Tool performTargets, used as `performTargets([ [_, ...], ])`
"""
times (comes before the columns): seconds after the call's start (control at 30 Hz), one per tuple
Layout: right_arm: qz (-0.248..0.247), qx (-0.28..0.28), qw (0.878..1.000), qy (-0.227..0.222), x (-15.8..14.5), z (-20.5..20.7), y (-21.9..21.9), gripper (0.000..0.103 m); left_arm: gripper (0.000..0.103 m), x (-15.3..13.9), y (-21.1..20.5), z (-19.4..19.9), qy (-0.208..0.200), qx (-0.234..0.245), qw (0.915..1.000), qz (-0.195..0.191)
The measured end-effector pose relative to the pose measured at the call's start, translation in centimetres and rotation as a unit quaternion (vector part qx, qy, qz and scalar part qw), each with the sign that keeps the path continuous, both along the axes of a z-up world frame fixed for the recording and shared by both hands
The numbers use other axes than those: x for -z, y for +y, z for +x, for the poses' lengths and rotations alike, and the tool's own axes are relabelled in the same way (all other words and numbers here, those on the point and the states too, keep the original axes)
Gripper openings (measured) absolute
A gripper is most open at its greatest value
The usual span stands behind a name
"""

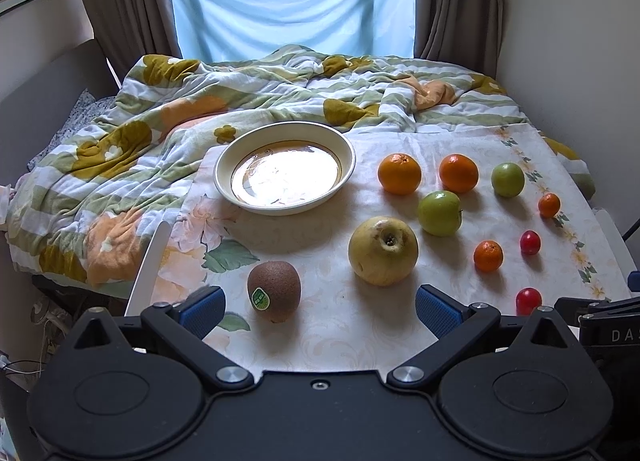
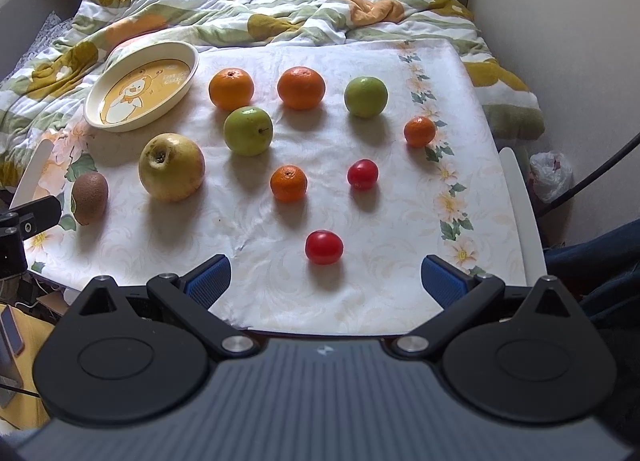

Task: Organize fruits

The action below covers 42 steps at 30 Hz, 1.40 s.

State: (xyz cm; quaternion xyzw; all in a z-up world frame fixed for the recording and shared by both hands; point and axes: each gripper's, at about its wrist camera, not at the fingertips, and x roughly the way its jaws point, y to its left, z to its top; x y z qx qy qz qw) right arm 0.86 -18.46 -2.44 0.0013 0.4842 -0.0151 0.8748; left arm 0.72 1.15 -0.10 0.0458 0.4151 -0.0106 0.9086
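Kiwi [image 1: 274, 291] stands upright, long axis vertical.

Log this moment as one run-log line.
left claw: open, near kiwi | right claw: open, near tomato | plate: empty | fruits on cloth

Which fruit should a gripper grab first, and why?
Probably the kiwi: ease the left gripper forward a little around it. Its jaws are open and empty, the kiwi lies just ahead between them, and the plate, with nothing in it yet, is close behind.
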Motion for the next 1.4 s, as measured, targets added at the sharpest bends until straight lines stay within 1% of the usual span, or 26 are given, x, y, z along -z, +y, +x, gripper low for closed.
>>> performTargets([
  [0.1, 0.006, -0.013, 1.000, -0.003, -0.1, 0.3, 0.2, 0.103, 0.103, 0.3, 0.6, 0.1, -0.002, -0.006, 0.9999, -0.010],
  [0.17, 0.012, -0.021, 1.000, -0.002, 0.1, 0.6, 0.3, 0.103, 0.103, 0.4, 0.9, 0.1, -0.006, -0.019, 0.9997, -0.017],
  [0.3, 0.035, -0.044, 0.998, -0.004, 0.9, 1.6, 0.2, 0.103, 0.103, 1.3, 1.3, 1.0, -0.009, -0.045, 0.9989, -0.010],
  [0.43, 0.040, -0.075, 0.996, -0.015, 2.2, 3.0, 0.6, 0.103, 0.103, 2.9, 2.1, 1.9, -0.009, -0.073, 0.9972, -0.016],
  [0.57, 0.034, -0.102, 0.994, -0.031, 3.8, 4.3, 1.1, 0.103, 0.102, 4.9, 2.7, 3.0, -0.009, -0.093, 0.9955, -0.012],
  [0.67, 0.039, -0.114, 0.992, -0.038, 5.2, 5.1, 1.2, 0.103, 0.101, 6.5, 3.2, 3.9, -0.004, -0.104, 0.9945, -0.005],
  [0.7, 0.042, -0.117, 0.992, -0.038, 5.7, 5.3, 1.2, 0.103, 0.100, 7.1, 3.3, 4.2, -0.002, -0.108, 0.9942, -0.003],
  [0.73, 0.044, -0.120, 0.991, -0.038, 6.3, 5.6, 1.2, 0.103, 0.094, 7.6, 3.4, 4.5, 0.002, -0.110, 0.9939, -0.003],
  [0.77, 0.046, -0.122, 0.991, -0.037, 6.7, 5.8, 1.2, 0.103, 0.091, 8.2, 3.5, 4.8, 0.007, -0.112, 0.9936, -0.003],
  [0.97, 0.043, -0.130, 0.990, -0.040, 9.2, 7.1, 1.5, 0.103, 0.090, 10.3, 3.9, 6.2, 0.019, -0.115, 0.9931, 0.002],
  [1.0, 0.044, -0.128, 0.990, -0.040, 9.5, 7.3, 1.5, 0.101, 0.088, 10.6, 3.9, 6.4, 0.020, -0.115, 0.9932, 0.003],
  [1.07, 0.047, -0.124, 0.990, -0.041, 9.8, 7.7, 1.4, 0.098, 0.081, 11.0, 4.0, 6.9, 0.023, -0.115, 0.9931, 0.004],
  [1.13, 0.051, -0.123, 0.990, -0.042, 10.1, 8.0, 1.4, 0.096, 0.079, 11.3, 4.0, 7.3, 0.024, -0.115, 0.9930, 0.006],
  [1.2, 0.048, -0.120, 0.991, -0.044, 10.3, 8.3, 1.5, 0.090, 0.076, 11.4, 4.1, 7.5, 0.025, -0.115, 0.9930, 0.006],
  [1.27, 0.048, -0.119, 0.991, -0.045, 10.4, 8.5, 1.5, 0.085, 0.066, 11.6, 4.1, 7.7, 0.029, -0.115, 0.9930, 0.003],
  [1.33, 0.046, -0.116, 0.991, -0.046, 10.6, 8.7, 1.5, 0.084, 0.060, 11.6, 4.3, 7.7, 0.030, -0.113, 0.9931, -0.008],
  [1.4, 0.042, -0.113, 0.991, -0.049, 10.7, 8.8, 1.5, 0.081, 0.058, 11.6, 4.2, 7.6, 0.030, -0.113, 0.9931, -0.010],
])
